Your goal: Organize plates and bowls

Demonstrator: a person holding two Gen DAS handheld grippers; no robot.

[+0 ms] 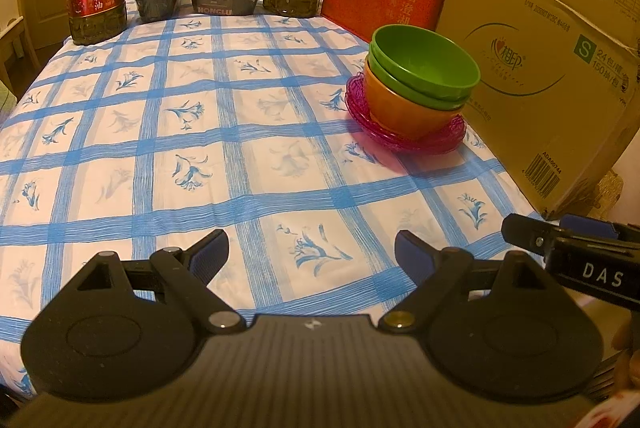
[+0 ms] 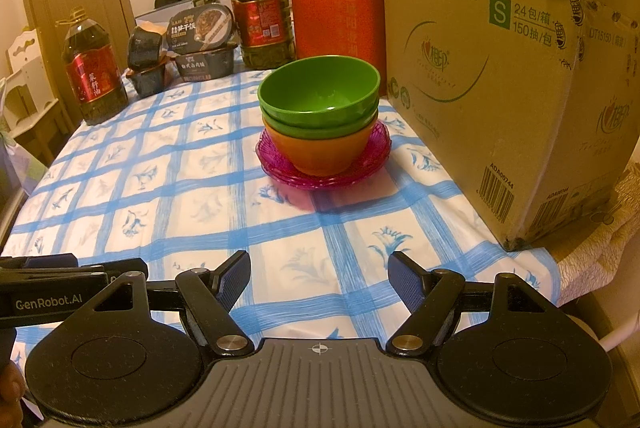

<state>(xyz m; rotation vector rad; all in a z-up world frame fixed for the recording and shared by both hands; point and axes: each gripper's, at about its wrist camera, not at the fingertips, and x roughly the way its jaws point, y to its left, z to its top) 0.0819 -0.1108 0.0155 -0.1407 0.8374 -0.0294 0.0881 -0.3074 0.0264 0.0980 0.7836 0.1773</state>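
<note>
Bowls, two green [image 2: 320,95] nested in one orange [image 2: 320,149], on stacked pink plates [image 2: 324,177]; both tools [image 1: 312,252] [image 2: 319,280] released.

Bowls [image 2: 319,95] nest on plates [image 2: 372,151], left of the carton [image 2: 500,87].

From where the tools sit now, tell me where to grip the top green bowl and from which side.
Grip the top green bowl by its rim, one finger inside and one outside, on the near side facing the right tool. It sits upright, nested in the bowls below, so only its rim band is exposed. The cardboard box crowds its right side; the open near side probably gives the cleanest approach.
</note>
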